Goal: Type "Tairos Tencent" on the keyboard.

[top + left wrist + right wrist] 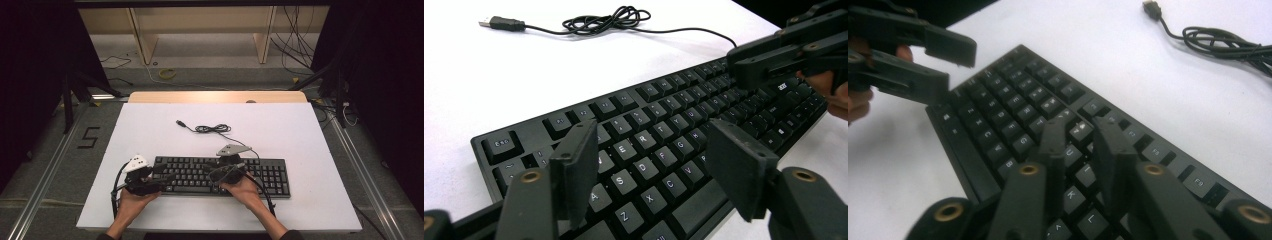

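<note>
You had both grippers poised over the keyboard [222,176], which lay across the lower middle of the high view on the white table [150,125], its cable [212,129] coiled above it at centre frame with the plug [181,123] free. Your left gripper [167,178] sat at the keyboard's left end, lower left of centre; in the left gripper view its jaws stood well apart over the letter keys [634,165], gripping nothing. Your right gripper [212,167] hovered near the middle of the board; in the right gripper view its jaws were drawn close together, only a narrow gap between them, with no key or other thing caught there. Whether the tips touched the keys could not be told. The step looked like pressing keys with jaw tips, typing in effect, the right narrowed to strike, the left released. Your next move probably called for lowering one narrowed tip squarely onto a single key, since a tilted jaw could catch its neighbour too.
</note>
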Demonstrator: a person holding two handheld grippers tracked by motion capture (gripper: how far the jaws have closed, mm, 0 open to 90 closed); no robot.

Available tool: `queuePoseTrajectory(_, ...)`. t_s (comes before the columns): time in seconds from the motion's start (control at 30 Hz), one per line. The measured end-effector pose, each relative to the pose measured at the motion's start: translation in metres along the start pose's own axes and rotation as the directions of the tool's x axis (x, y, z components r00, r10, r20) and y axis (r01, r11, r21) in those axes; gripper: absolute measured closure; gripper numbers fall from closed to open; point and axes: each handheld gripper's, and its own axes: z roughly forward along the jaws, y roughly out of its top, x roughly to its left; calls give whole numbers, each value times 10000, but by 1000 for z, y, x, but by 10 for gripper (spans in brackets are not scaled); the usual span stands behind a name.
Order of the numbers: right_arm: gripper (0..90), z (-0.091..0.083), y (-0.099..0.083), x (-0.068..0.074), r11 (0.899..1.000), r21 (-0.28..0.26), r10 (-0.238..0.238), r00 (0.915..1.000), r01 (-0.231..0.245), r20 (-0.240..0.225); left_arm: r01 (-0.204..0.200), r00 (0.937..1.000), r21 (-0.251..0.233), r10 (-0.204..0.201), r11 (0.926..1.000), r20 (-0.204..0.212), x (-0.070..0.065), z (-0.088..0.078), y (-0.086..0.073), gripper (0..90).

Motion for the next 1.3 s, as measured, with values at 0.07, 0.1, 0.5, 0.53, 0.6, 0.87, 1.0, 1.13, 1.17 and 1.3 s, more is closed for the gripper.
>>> queuePoseTrajectory(0.07, 810, 2, -1, 0, 9999, 131, 4, 10000, -5, 74, 16, 10000, -35, -16, 10000, 20, 0, 0, 0, 358)
queuePoseTrajectory(0.1, 825, 3, -1, 0, 9998, 204, 5, 10000, -7, 82, -39, 10000, -114, 39, 9999, 9, 0, -1, 0, 353)
queuePoseTrajectory(0.5, 900, 15, -5, -1, 9973, 716, -179, 9993, 156, 319, -39, 10000, -159, 39, 9999, 34, -1, -1, 0, 326)
queuePoseTrajectory(0.53, 900, 16, -5, -1, 9972, 725, -183, 9993, 159, 328, -40, 10000, -155, 41, 9999, 33, -1, -1, 0, 325)
queuePoseTrajectory(0.6, 900, 17, -5, 0, 9964, 831, -192, 9992, 162, 353, -40, 10000, -142, 40, 9999, 31, -1, -1, 0, 324)
queuePoseTrajectory(0.87, 900, 22, -7, -2, 9949, 988, -233, 9987, 188, 448, -32, 10000, -138, 32, 9999, -2, -1, -2, 0, 322)
queuePoseTrajectory(1.0, 900, 24, -8, -2, 9940, 1070, -260, 9985, 206, 490, -50, 10000, -123, 50, 9999, 2, -1, -1, 0, 322)
queuePoseTrajectory(1.13, 900, 26, -9, -1, 9934, 1129, -249, 9984, 190, 517, -73, 10000, -112, 73, 9999, 0, -1, -1, 0, 322)
queuePoseTrajectory(1.17, 900, 27, -10, -1, 9922, 1232, -277, 9983, 212, 520, -67, 10000, -114, 67, 9999, -5, -1, -2, 0, 322)
queuePoseTrajectory(1.3, 900, 27, -11, -1, 9932, 1156, -212, 9988, 159, 448, -87, 10000, -96, 87, 9999, -37, -1, -1, 0, 322)
